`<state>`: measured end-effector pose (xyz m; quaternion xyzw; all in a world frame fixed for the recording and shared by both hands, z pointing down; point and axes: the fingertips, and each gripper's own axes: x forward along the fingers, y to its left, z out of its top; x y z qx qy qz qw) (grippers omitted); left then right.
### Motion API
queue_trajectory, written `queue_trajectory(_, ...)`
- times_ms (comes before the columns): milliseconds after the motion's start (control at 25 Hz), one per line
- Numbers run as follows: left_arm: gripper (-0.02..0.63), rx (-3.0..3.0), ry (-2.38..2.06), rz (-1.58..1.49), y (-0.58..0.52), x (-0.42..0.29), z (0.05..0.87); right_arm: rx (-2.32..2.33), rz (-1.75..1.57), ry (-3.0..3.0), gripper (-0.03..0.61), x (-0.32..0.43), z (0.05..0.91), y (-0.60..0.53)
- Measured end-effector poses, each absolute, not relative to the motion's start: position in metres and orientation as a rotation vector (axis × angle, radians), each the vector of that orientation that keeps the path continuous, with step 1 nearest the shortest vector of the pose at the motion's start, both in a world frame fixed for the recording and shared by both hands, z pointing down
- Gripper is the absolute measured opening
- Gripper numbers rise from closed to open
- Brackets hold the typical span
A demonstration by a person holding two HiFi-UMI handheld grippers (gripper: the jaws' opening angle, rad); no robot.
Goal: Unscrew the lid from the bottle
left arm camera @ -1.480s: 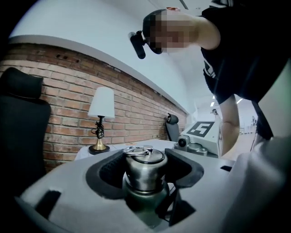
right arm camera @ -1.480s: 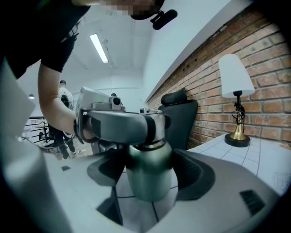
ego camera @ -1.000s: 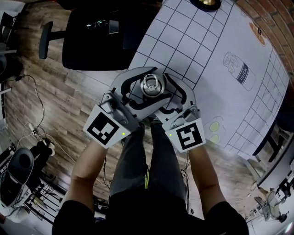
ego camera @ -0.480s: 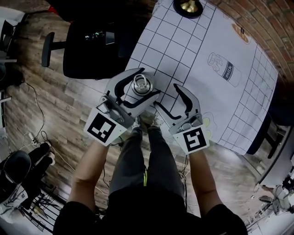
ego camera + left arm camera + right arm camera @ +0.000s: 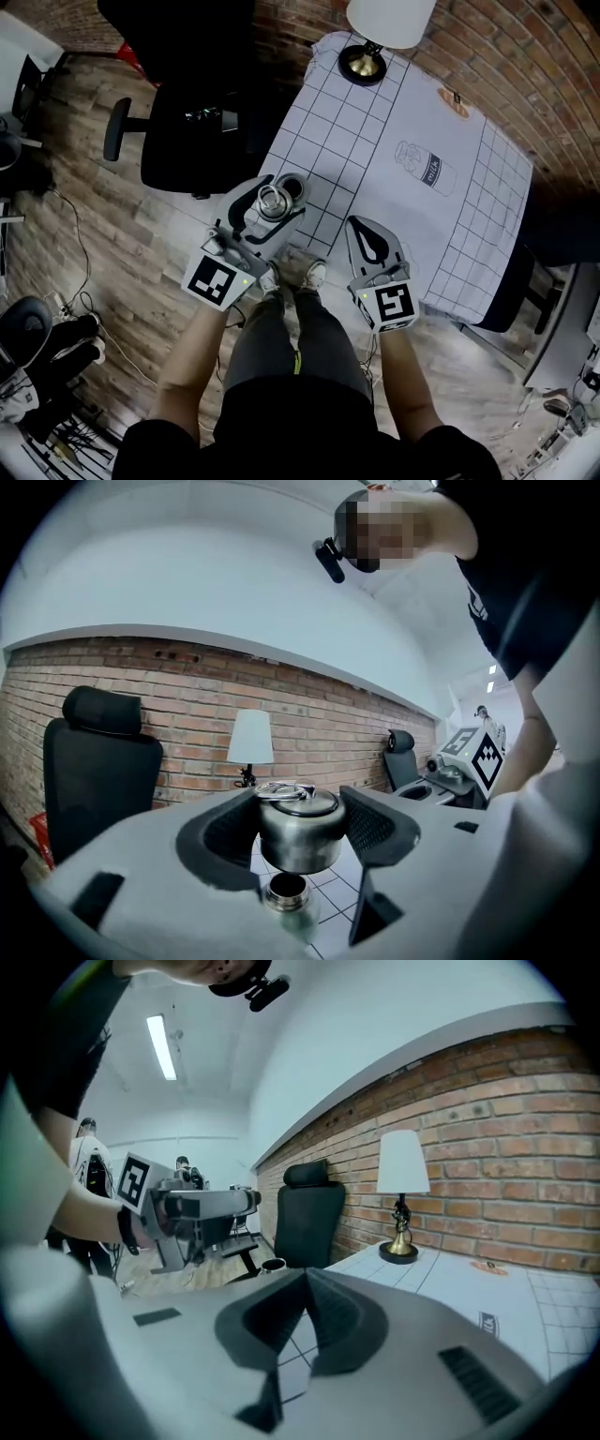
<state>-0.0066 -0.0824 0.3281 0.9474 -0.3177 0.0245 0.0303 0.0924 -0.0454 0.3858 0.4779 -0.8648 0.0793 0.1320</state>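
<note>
Two tongs of mine show in the head view. The left tongs (image 5: pixel 279 192) grip the steel lid (image 5: pixel 271 199) at the table's (image 5: pixel 394 216) near left corner. The bottle (image 5: pixel 293 187) shows just beside the lid as a dark open mouth. The right tongs (image 5: pixel 361 227) hang over the near edge, well apart from the bottle. Their jaws have just been closing and now meet with nothing between them. A white gridded cloth covers the table and bears a drawn bottle (image 5: pixel 429 169) lettered "milk". A lamp (image 5: pixel 384 28) stands at the far edge, and a black chair (image 5: pixel 202 112) is off the table's left side.

Left gripper view: both pads press on the lid (image 5: pixel 300 827), which carries a wire ring on top. The lid is off the bottle (image 5: pixel 287 892), whose open mouth sits right below it and apart from it. I cannot see what is inside the bottle.

Right gripper view: the jaws are together and empty. The bottle's mouth (image 5: pixel 273 1265) peeks up at the table's left edge. The lamp (image 5: pixel 401 1194) stands by the brick wall (image 5: pixel 506 1147).
</note>
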Motion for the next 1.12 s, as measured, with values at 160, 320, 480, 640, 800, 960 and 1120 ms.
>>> queue_trajectory(160,0.276,2.9,-1.033,0.062,-0.074,-0.02,0.314,1.487,0.224,-2.478,0.012,0.106,0.358,-0.038)
queue_trajectory(320,0.276,2.889,-1.086,0.056,-0.063,-0.035,0.298,1.559,0.213,-2.461,0.012,0.121,0.335,-0.032)
queue_trajectory(480,0.276,2.901,-1.162,0.049,-0.055,-0.053,0.277,1.539,0.161,-2.488,0.012,0.12,0.313,-0.03)
queue_trajectory(640,0.276,2.912,-1.241,0.052,-0.049,-0.07,0.254,1.529,0.128,-2.518,0.012,0.121,0.291,-0.033)
queue_trajectory(800,0.276,2.876,-1.293,0.022,-0.038,-0.089,0.234,1.537,0.096,-2.522,0.012,0.123,0.273,-0.033)
queue_trajectory(960,0.276,2.858,-1.336,0.012,-0.026,-0.102,0.218,1.56,0.06,-2.525,0.012,0.133,0.251,-0.03)
queue_trajectory(1120,0.276,2.879,-1.383,-0.029,-0.021,-0.112,0.206,1.615,0.052,-2.526,0.012,0.145,0.231,-0.024)
